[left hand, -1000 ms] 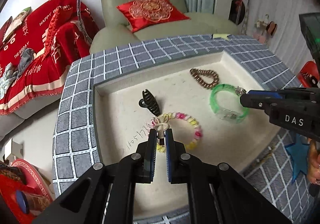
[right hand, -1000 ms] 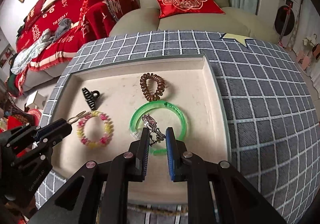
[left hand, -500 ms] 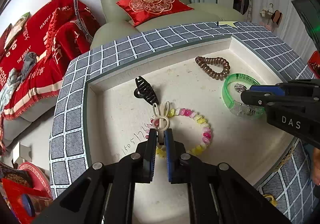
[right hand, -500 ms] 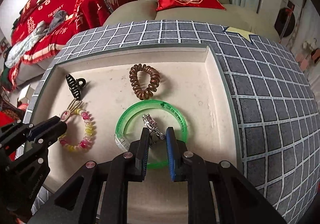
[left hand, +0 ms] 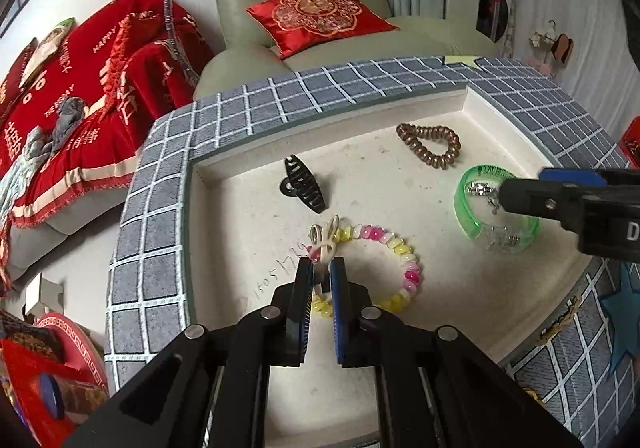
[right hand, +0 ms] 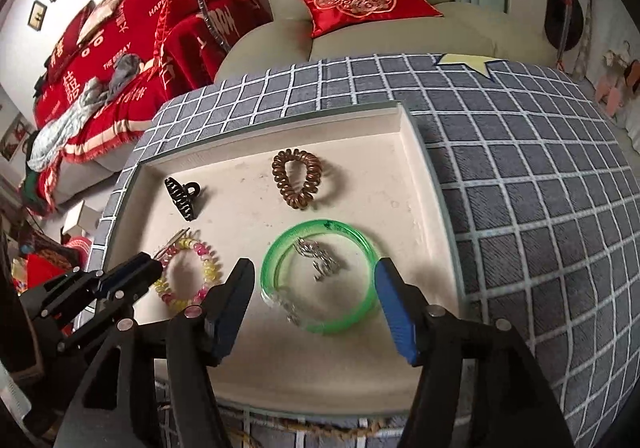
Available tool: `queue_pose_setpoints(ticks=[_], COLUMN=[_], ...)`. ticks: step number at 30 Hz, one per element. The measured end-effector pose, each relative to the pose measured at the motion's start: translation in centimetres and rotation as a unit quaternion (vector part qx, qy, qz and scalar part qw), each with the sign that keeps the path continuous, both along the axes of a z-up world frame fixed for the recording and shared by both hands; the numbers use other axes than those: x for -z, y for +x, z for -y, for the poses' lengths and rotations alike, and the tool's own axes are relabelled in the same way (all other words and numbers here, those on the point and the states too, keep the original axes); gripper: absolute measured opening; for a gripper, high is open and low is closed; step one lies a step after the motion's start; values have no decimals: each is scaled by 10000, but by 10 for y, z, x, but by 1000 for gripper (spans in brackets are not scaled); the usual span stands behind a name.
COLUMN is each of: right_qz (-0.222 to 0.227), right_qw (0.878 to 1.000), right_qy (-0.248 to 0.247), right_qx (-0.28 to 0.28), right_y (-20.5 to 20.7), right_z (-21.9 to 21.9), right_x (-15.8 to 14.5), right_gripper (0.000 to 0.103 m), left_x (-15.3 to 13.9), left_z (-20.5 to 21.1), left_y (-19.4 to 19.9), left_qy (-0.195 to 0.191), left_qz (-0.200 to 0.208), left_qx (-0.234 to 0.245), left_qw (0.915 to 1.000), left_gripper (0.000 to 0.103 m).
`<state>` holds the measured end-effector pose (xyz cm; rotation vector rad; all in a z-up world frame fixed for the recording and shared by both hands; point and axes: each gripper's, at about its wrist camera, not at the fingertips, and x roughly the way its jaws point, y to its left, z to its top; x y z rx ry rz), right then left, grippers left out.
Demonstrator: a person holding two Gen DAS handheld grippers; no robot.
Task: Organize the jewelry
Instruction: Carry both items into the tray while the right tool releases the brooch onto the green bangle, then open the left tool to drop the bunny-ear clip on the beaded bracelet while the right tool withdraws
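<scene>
A translucent green bangle (right hand: 320,280) lies between black-and-blue jaws, with silver jewelry (right hand: 320,258) inside it. Left of them sits a pink, yellow and white beaded bracelet (right hand: 188,274); beyond, a bronze-brown coil hair tie (right hand: 298,178) and black claw clip (right hand: 182,196) on a cream tray (right hand: 360,176) over grey, white-gridded cloth (right hand: 520,176).

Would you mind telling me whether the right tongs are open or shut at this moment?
Open. In the right wrist view the right tongs stand spread wide, and the silver charm lies loose inside the green bangle.

left wrist: low, close, facing sofa | right wrist: higher, same way | shared: tray (left hand: 472,104) (right hand: 404,120)
</scene>
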<state>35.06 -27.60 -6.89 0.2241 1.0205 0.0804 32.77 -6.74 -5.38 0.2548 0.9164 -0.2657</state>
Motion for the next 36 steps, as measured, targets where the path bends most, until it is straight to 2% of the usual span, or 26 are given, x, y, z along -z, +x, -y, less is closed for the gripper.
queue_pose_setpoints(ticks=[5, 8, 13, 15, 17, 24, 36], right_qz=[36, 51, 108, 114, 152, 272, 447], right_qw=[9999, 9998, 9997, 9995, 9992, 9969, 9940], right_qy=[49, 81, -50, -130, -238, -704, -970], right_qx=[145, 192, 234, 258, 270, 198, 240], right_y=[-17, -26, -44, -52, -63, -108, -153], right_z=[10, 15, 20, 21, 18, 5, -8], right_x=[-8, -13, -20, -23, -25, -29, -28], right_gripper=[67, 71, 71, 74, 82, 83, 83], left_x=[-5, -6, -16, -21, -25, -29, -26], left_z=[-4, -6, -8, -9, -11, -26, -50], left_y=[0, 1, -8, -15, -23, -55, -115], left_qy=[-141, -244, -327, -321, -350, -423, -509], left_qz=[-14, -96, 10, 78, 99, 54, 21], left_qx=[-109, -173, -181, -172, -181, -230, -379], left_qw=[9998, 9995, 9993, 9993, 9992, 9988, 9980], left_gripper=[24, 24, 24, 24, 24, 24, 24])
